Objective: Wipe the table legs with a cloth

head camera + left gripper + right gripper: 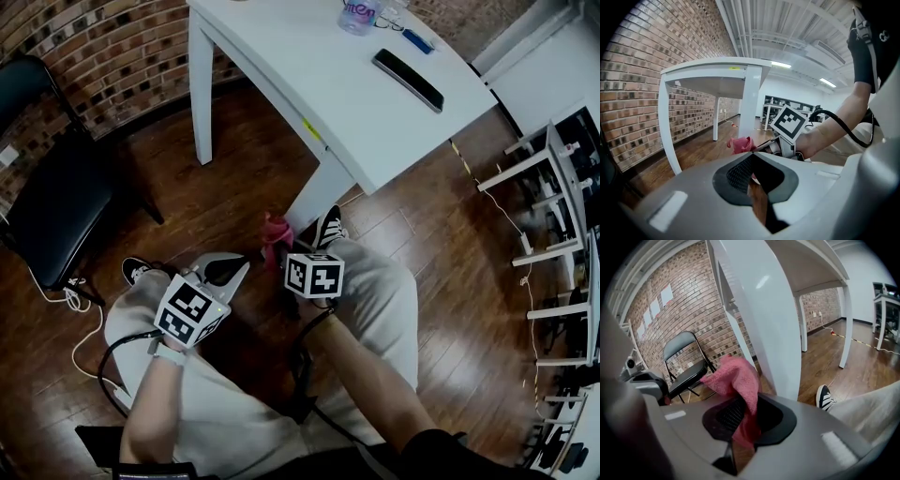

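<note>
The white table (309,66) stands ahead; its near leg (319,192) rises just beyond my grippers. My right gripper (279,251) is shut on a pink cloth (275,230) whose bunched top sits close to the foot of that leg. In the right gripper view the cloth (736,378) hangs between the jaws of the gripper (745,401), right beside the leg (768,319); whether they touch is unclear. My left gripper (234,270) hovers to the left, its jaws (751,154) together and holding nothing. From it I see the cloth (740,144) and the leg (750,103).
A black folding chair (56,197) stands at the left by the brick wall. The person's shoes (328,225) (141,270) and knees flank the grippers. A cable (80,300) lies on the wood floor. A dark phone (408,80) lies on the table. White racks (553,187) stand at the right.
</note>
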`<act>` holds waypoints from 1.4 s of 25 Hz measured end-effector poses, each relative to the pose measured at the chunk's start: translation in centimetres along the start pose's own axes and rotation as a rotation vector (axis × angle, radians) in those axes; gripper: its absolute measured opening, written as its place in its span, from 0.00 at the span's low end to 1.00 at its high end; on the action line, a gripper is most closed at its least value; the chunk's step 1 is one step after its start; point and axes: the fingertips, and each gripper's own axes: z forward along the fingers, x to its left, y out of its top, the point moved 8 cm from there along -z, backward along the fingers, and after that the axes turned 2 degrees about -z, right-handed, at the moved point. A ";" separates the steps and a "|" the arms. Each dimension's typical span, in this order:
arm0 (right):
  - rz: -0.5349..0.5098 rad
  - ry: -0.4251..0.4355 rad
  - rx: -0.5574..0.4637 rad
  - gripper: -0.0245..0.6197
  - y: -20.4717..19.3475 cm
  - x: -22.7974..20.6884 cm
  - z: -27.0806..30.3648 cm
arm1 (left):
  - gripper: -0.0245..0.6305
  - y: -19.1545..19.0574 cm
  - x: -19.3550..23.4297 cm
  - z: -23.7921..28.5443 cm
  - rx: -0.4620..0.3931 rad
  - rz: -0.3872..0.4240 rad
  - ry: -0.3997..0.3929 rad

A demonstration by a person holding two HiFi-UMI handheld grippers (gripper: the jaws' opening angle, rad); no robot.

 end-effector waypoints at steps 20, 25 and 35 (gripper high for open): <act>0.000 -0.028 0.082 0.12 -2.5 -1.3 3.5 | 0.04 0.1 0.3 -0.2 0.003 -0.011 0.008; 0.001 -0.033 0.101 0.12 -3.2 -1.7 4.4 | 0.04 -0.1 0.6 -0.2 0.017 -0.001 0.019; 0.000 -0.057 0.146 0.12 -4.6 -2.6 6.0 | 0.04 0.0 0.8 -0.4 0.016 -0.006 0.025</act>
